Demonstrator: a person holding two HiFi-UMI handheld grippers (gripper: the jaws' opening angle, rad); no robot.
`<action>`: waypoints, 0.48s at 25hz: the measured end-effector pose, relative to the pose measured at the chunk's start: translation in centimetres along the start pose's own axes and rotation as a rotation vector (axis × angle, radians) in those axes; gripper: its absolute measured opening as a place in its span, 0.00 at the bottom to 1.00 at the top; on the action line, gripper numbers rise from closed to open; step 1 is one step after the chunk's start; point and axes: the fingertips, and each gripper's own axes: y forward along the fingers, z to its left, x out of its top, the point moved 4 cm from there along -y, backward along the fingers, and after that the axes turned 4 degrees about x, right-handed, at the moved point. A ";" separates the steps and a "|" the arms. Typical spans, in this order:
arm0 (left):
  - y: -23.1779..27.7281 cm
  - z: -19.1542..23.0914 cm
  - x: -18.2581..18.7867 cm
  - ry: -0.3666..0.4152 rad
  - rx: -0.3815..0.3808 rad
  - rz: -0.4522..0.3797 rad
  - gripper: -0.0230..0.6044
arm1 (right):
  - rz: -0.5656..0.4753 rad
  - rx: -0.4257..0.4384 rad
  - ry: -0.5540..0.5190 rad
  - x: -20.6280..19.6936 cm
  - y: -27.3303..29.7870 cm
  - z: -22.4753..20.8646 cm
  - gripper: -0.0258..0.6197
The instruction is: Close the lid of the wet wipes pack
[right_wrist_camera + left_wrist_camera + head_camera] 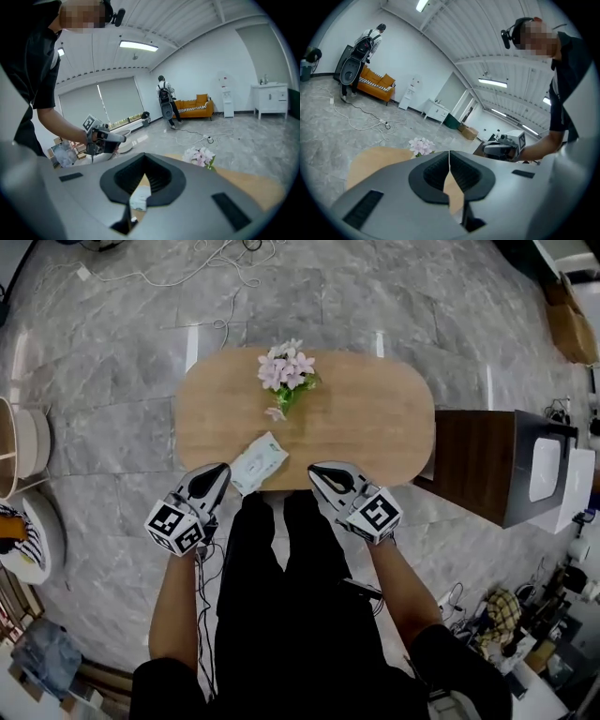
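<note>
Grippers, count 2: grey hand-held two-jaw units, one marker cube on each.
Left gripper (223, 468): jaws clenched tip to tip with nothing between them, held over the near table edge.
Wet wipes pack, count 1: the white rectangular soft wet wipes pack (258, 462) with a green edge lies flat just right of the left gripper, between the two grippers and touching neither. The lid is too small to read.
Flowers, count 1: a bunch of pink flowers (287, 371) with green stems stands ahead of both grippers, beyond the pack.
Right gripper (312, 468): jaws clenched and empty, with the pack to its left.
Table, count 1: oval light wooden table (384, 423) ahead of both grippers.
</note>
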 end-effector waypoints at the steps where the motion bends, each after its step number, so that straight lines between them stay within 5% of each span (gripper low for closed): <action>1: 0.4 0.3 -1.1 -0.004 0.014 0.019 0.06 | 0.012 0.012 0.010 -1.0 0.3 -0.5 0.05; 12: 5.0 5.6 -9.4 -0.037 0.056 0.168 0.16 | 0.135 0.114 -0.027 -8.2 4.9 -3.7 0.05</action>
